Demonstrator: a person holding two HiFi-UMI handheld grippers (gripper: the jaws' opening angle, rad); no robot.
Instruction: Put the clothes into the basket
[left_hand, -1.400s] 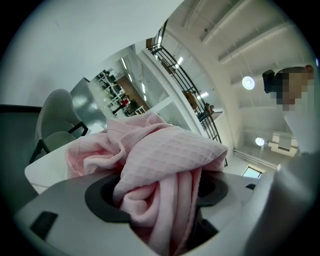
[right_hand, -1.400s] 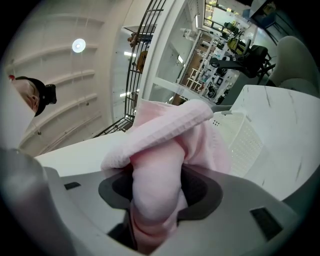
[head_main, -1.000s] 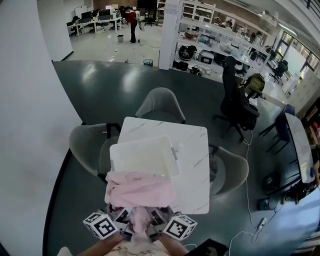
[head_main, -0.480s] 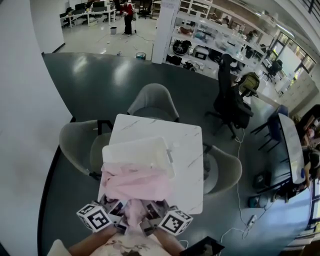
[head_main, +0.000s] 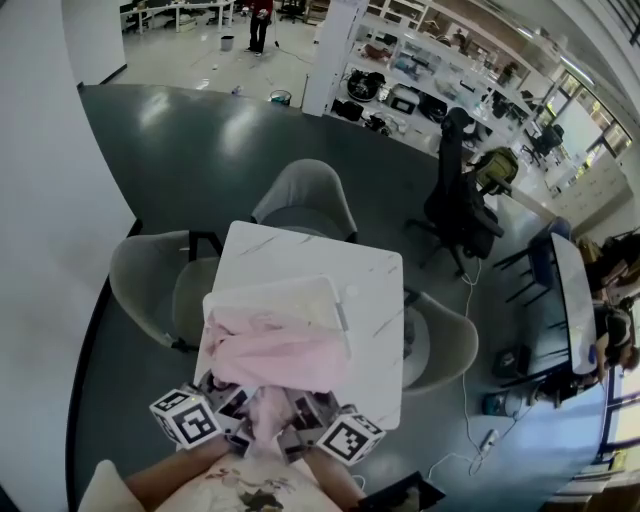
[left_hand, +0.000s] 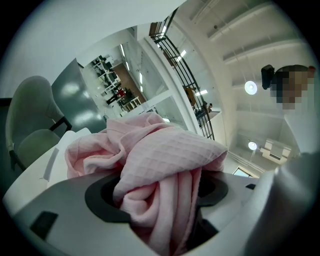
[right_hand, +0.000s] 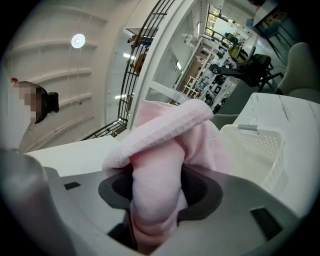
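Since the earlier frame, the pink cloth — waffle-knit, softly bunched — has advanced from the basket's 6 o'clock rim to cover its near half. Left gripper and right gripper: jaws of each clamped on a rolled fold at the cloth's 6 o'clock edge. Basket: white, rectangular, perforated plastic, standing on a square, marble-veined surface — rounded grey chairs at its 9, 12 and 3 o'clock.

Bare tabletop right of basket
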